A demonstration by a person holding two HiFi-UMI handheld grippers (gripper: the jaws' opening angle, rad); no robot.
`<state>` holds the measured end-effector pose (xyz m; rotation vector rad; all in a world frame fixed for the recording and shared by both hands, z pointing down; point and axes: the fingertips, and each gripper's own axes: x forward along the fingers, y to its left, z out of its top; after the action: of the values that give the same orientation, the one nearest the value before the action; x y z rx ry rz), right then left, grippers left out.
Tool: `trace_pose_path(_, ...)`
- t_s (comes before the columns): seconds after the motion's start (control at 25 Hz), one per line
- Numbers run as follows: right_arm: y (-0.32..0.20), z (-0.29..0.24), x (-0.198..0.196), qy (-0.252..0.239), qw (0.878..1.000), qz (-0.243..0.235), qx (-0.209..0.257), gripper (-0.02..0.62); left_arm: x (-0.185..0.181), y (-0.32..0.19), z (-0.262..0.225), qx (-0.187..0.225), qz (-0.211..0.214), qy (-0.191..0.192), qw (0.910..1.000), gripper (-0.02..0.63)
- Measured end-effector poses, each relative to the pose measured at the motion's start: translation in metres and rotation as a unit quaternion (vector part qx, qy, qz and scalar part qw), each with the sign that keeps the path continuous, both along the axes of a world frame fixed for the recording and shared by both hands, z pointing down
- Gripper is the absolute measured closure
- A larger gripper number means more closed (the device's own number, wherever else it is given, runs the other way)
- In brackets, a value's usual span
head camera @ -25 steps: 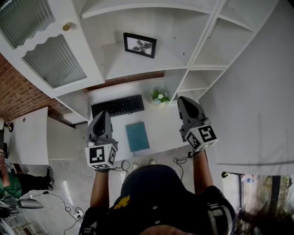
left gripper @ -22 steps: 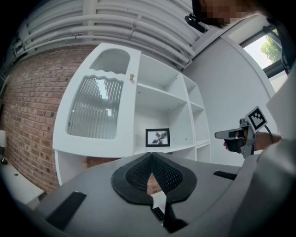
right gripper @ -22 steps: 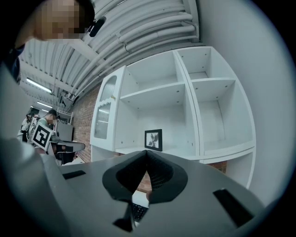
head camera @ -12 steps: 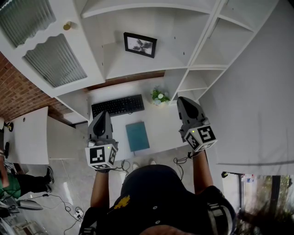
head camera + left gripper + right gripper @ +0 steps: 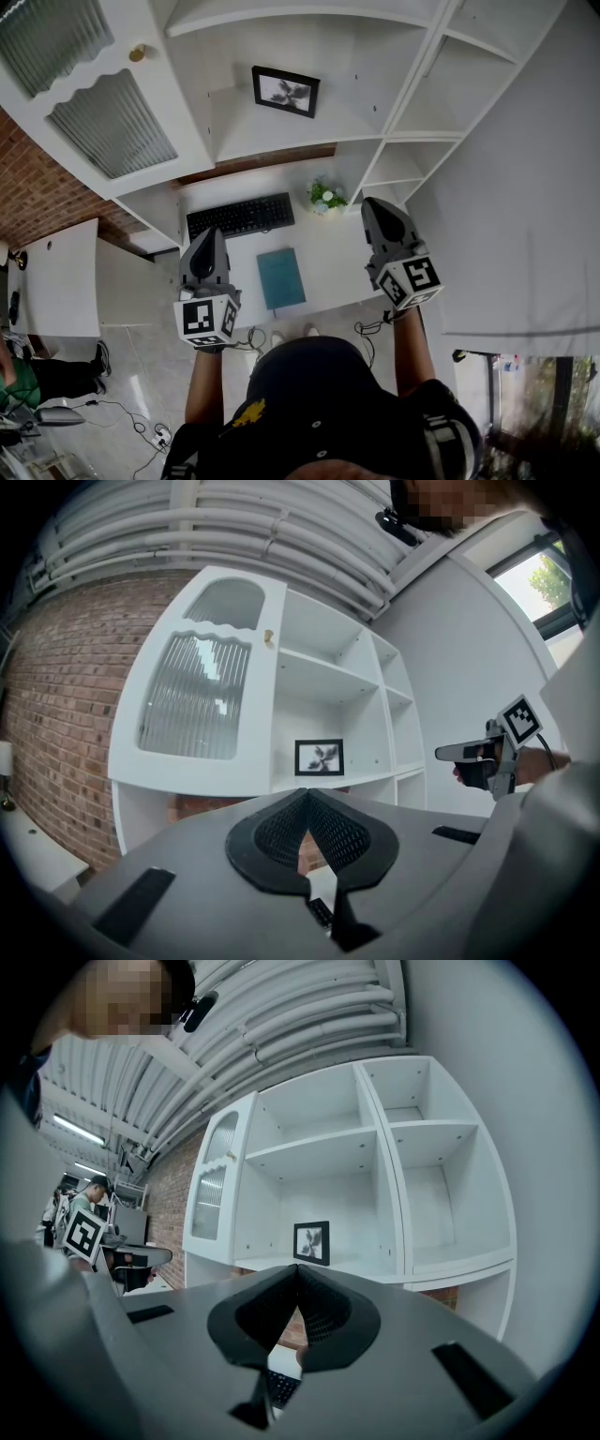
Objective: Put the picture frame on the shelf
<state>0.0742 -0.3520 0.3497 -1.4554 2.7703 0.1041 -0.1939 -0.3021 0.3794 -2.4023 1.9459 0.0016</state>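
While it stands upright on the shelf (image 5: 272, 141), the picture frame (image 5: 286, 91) is touched by nothing. It is black, with a pale picture inside, and its back is set close to the back wall of the shelf. In the left gripper view the picture frame (image 5: 319, 757) is seen far beyond the jaw tips, just above them. In the right gripper view the picture frame (image 5: 311, 1242) is seen the same way, far off and a little above the tips.

The left gripper (image 5: 210, 234) is held in front of the shelf and lower down, well apart from it. Its jaws are pressed together at the tips, and nothing is held between them (image 5: 307, 794). The right gripper (image 5: 375, 204) is held in front of the shelf too, lower down and off to the right. Its jaws are also squeezed together, and nothing is caught between them (image 5: 297, 1269).

Under the shelf a white desk (image 5: 328, 253) is seen. A black keyboard (image 5: 240, 216) is laid there, right below the shelf. A small green plant (image 5: 326, 197) is placed below the right end of the shelf. A blue-green book (image 5: 280, 278) is laid flat on the desk, further out from the shelf than the keyboard. A cupboard door with wavy glass (image 5: 112, 127) is found to the left of the shelf.
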Motion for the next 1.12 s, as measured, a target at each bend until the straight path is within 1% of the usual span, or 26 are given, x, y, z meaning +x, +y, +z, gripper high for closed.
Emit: trace_pose_path(1.12, 0.0011, -0.0021, -0.0024, 0.005, 1.000, 0.000, 0.005, 0.589, -0.0022, -0.0004, 0.0038, -0.003, -0.002, 0.003, 1.0000, 0.588)
